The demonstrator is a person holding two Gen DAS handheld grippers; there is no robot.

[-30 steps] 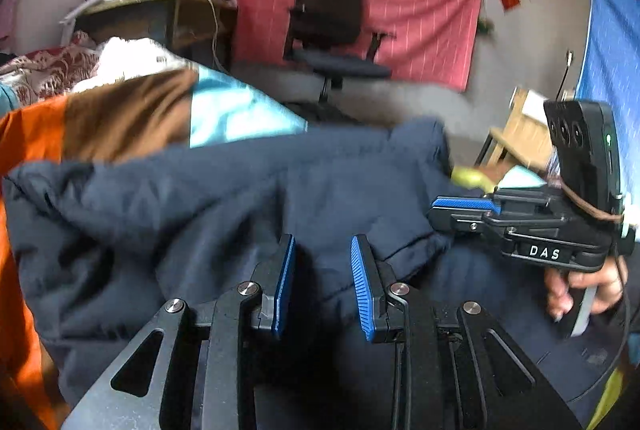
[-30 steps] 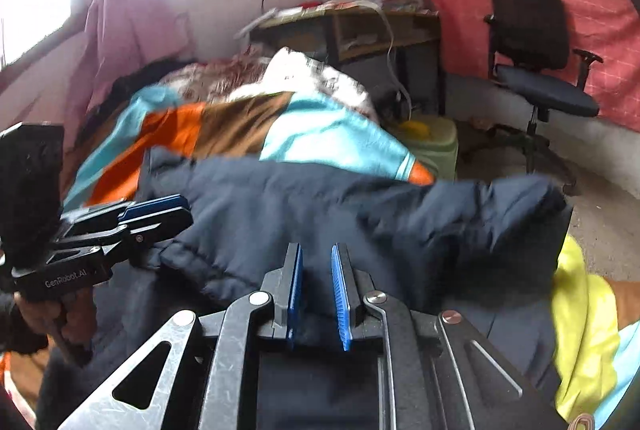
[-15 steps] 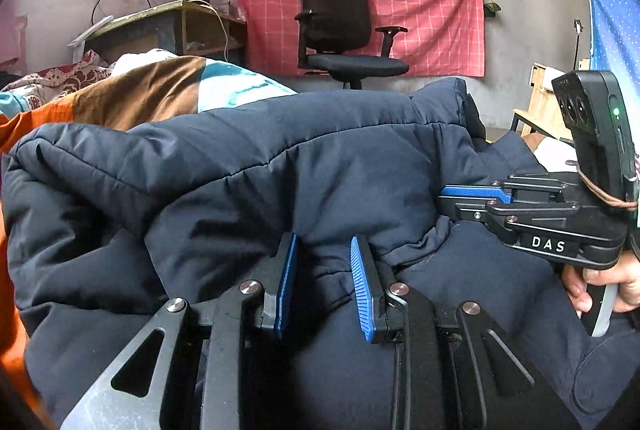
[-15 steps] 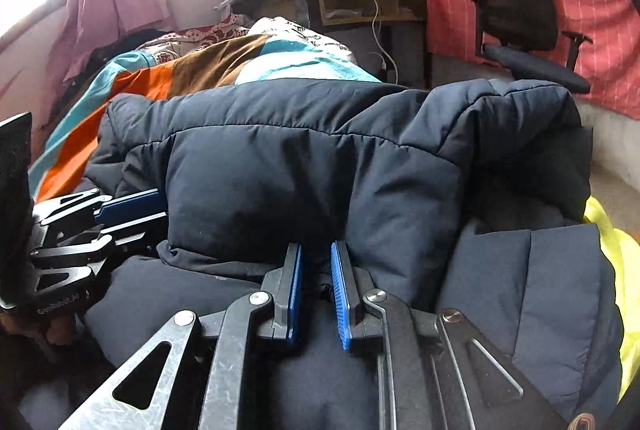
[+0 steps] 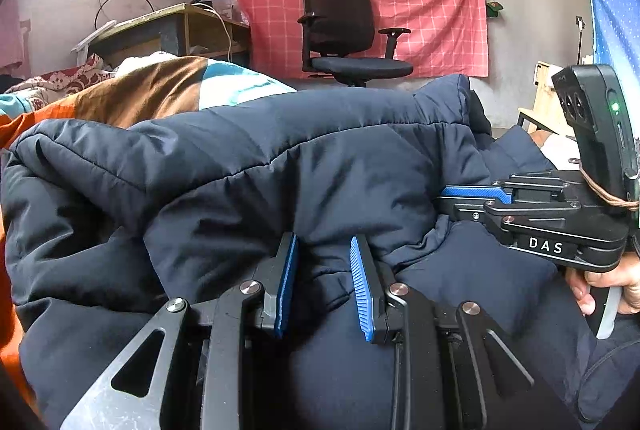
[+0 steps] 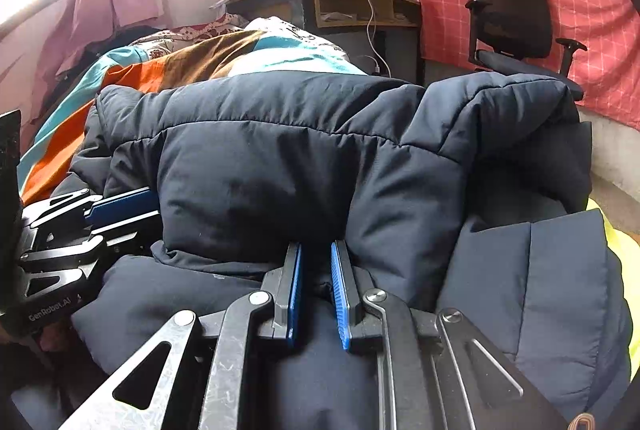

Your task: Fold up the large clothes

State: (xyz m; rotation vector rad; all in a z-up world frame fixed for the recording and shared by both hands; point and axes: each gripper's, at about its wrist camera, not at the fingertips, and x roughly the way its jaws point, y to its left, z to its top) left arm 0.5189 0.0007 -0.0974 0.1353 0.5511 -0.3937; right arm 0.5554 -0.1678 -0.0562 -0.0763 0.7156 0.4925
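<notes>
Gripping a bunched edge of the dark navy padded jacket (image 5: 280, 169), the left gripper (image 5: 323, 284) has its blue pads pressed into the fabric fold from either side; the right gripper (image 6: 317, 288) is likewise clamped on the same edge, its jaws set narrower on a thinner pinch. Both grips sit on the near hem of a thick folded-over layer, which lies directly ahead of and slightly above each set of fingers and rests on a lower layer of the same jacket. In the left wrist view the right gripper (image 5: 472, 195) shows just to the side, a hand (image 5: 608, 290) on its handle; in the right wrist view the left gripper (image 6: 120, 205) shows at the opposite side, so the two hold points lie side by side along one edge. The folded bulk runs crosswise to both grippers, its long axis spanning from one to the other, and neither hand is plainly nearer. The jacket lies on a bed with an orange, brown and teal blanket (image 6: 180, 65) behind it. Judgement: the fold appears laid down, and release should follow once the layer sits square.
</notes>
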